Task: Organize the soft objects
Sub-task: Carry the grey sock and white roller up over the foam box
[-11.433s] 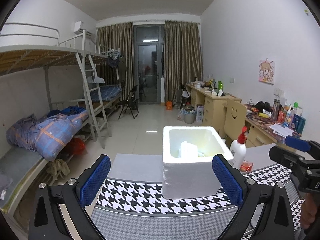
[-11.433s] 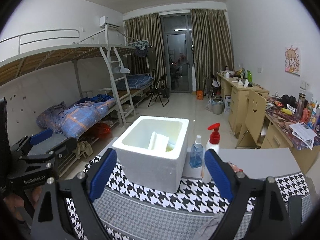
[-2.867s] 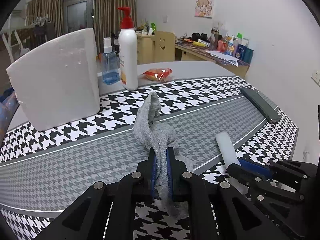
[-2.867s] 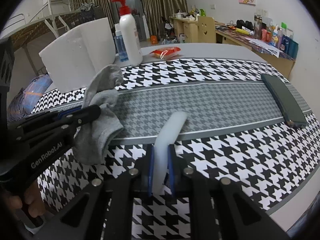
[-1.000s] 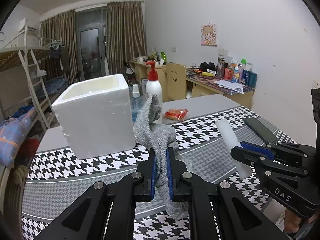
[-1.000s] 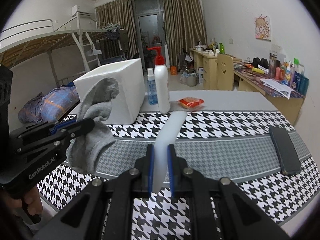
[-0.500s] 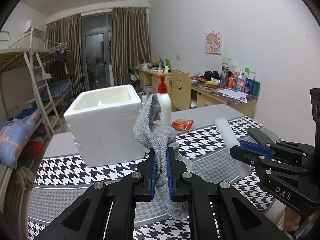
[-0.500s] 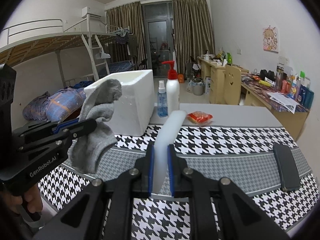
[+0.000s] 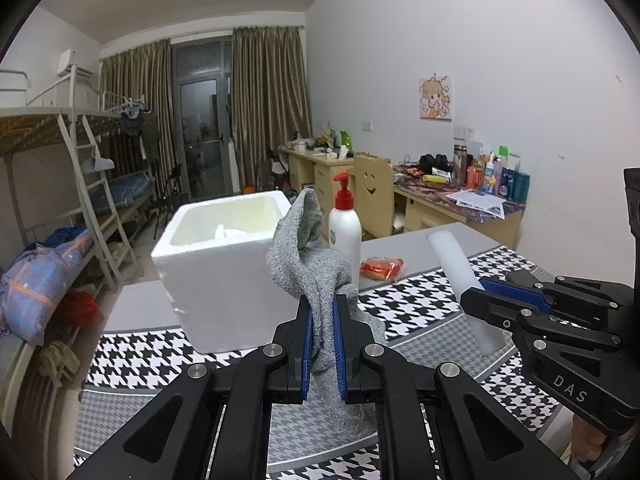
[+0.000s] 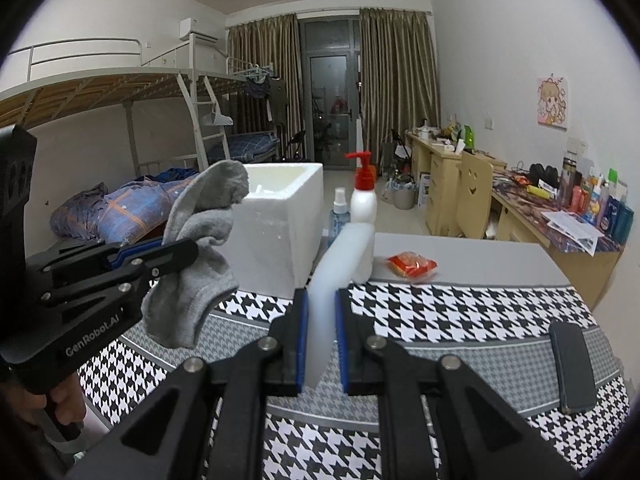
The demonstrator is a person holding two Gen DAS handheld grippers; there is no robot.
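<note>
My left gripper point(image 9: 322, 312) is shut on a grey sock point(image 9: 308, 256) that droops on both sides of the pads, held in the air above the table. My right gripper point(image 10: 322, 308) is shut on a white foam strip point(image 10: 340, 256) that sticks up and forward. In the left wrist view the right gripper point(image 9: 486, 294) with the foam strip point(image 9: 456, 264) hangs at the right; in the right wrist view the left gripper point(image 10: 184, 250) with the sock point(image 10: 200, 248) hangs at the left. Beyond both stands an open white foam box point(image 9: 224, 264) point(image 10: 280, 240) with something white inside.
A houndstooth cloth point(image 10: 460, 312) covers the table. Beside the box stand a white pump bottle point(image 9: 344, 224) and a small blue spray bottle point(image 10: 339, 216). A red snack packet point(image 10: 412, 264) lies behind the cloth, a dark flat case point(image 10: 570, 364) at the right. Bunk beds and desks line the room.
Both grippers have risen with their loads. The box's open top and inside have come into view, and the table has dropped lower in both views.
</note>
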